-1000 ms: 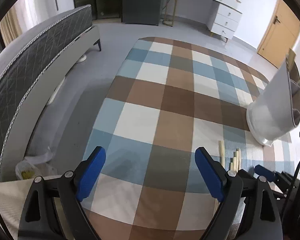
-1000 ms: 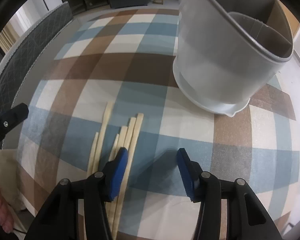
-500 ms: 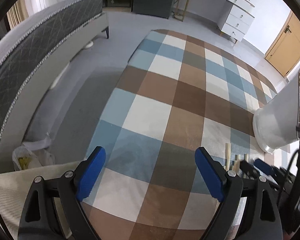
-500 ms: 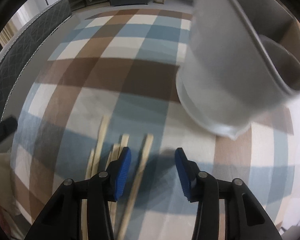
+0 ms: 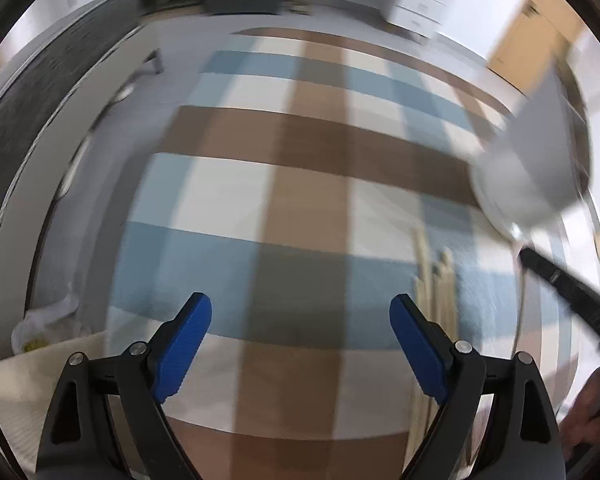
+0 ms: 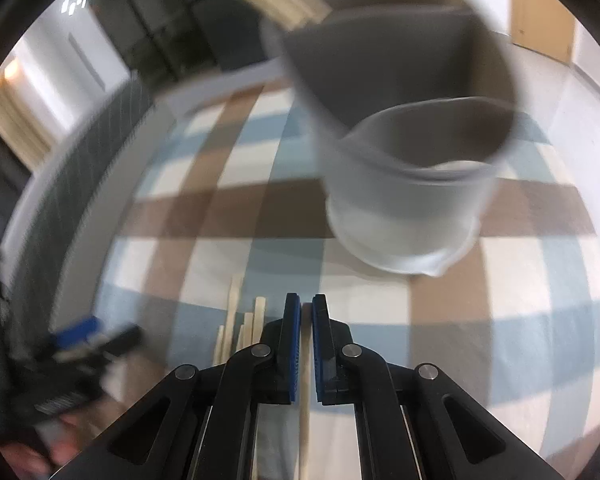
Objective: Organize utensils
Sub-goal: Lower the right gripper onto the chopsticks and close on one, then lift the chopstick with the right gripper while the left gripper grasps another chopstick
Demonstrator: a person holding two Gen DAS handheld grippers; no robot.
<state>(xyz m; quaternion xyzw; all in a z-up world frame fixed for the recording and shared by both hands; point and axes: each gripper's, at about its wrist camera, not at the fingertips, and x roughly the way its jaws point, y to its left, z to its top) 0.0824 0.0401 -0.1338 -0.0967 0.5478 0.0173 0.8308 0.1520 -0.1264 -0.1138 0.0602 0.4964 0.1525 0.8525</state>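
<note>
Pinching one wooden stick (image 6: 306,320) between its closed pads, the right gripper (image 6: 307,312) sits before the grey divided holder (image 6: 404,216) on the checked cloth (image 6: 520,288), other sticks (image 5: 440,292) lying beside the wide-open, empty left gripper (image 5: 300,332)

1. One grey utensil holder (image 6: 404,208) stands on the cloth, and I count three compartments in it (the far ones blurred).
2. One wooden stick (image 6: 306,360) sits clamped between the pads of my right gripper (image 6: 306,312).
3. About four more loose sticks (image 6: 240,328) lie just left of it (they overlap, so I cannot be exact).
4. One checked cloth (image 5: 300,208) covers the surface.
5. Two grippers are mine: the right one, and my left gripper (image 5: 300,320), jaws wide, nothing between them.
</note>
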